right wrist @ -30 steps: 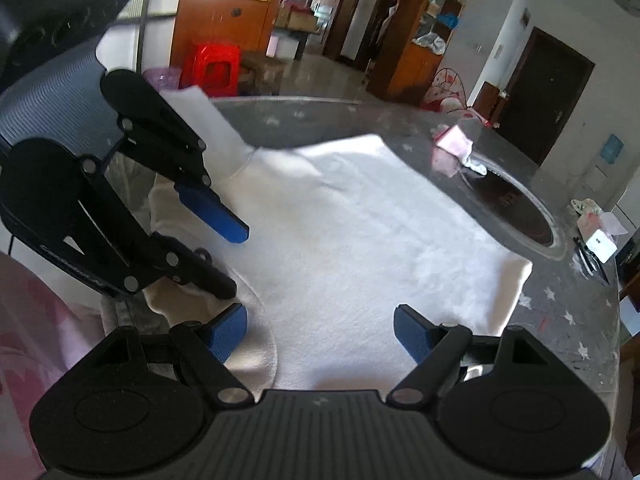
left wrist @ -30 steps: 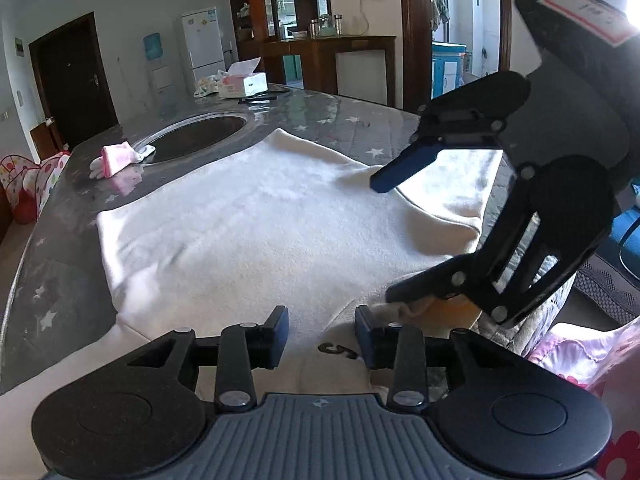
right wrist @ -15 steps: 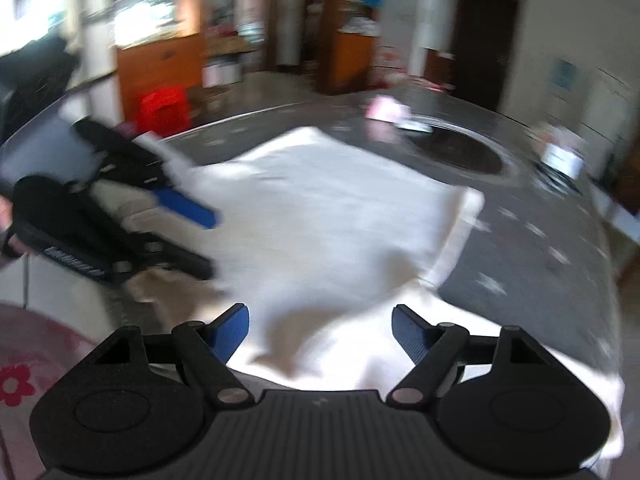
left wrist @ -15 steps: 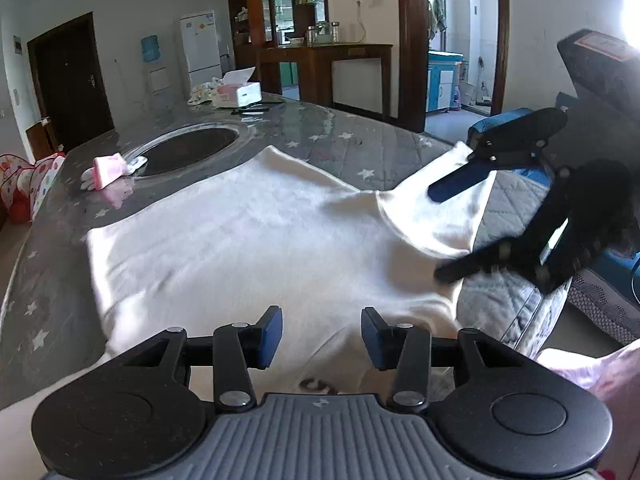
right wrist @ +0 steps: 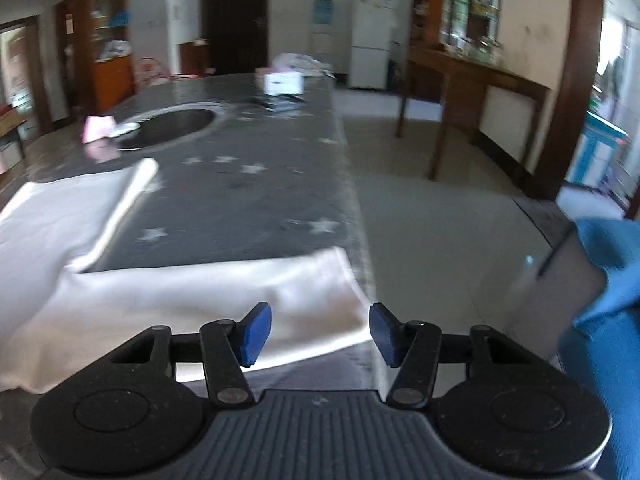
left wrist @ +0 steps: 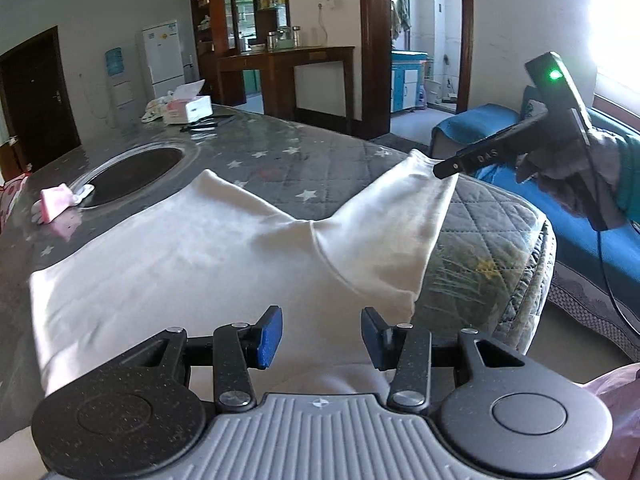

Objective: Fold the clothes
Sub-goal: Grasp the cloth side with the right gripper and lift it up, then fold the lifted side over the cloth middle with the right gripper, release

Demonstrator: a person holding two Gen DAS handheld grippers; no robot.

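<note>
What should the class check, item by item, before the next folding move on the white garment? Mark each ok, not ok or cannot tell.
1. White garment body lies flat on the table: ok.
2. Sleeve spread out toward the table edge, not bunched: ok.
3. Left gripper open over the garment, holding nothing: ok.
4. Right gripper open near the sleeve end: ok.
5. Fold area free of clutter; the pink item lies apart: ok.
6. Other sleeve laid out: cannot tell, out of view.
</note>
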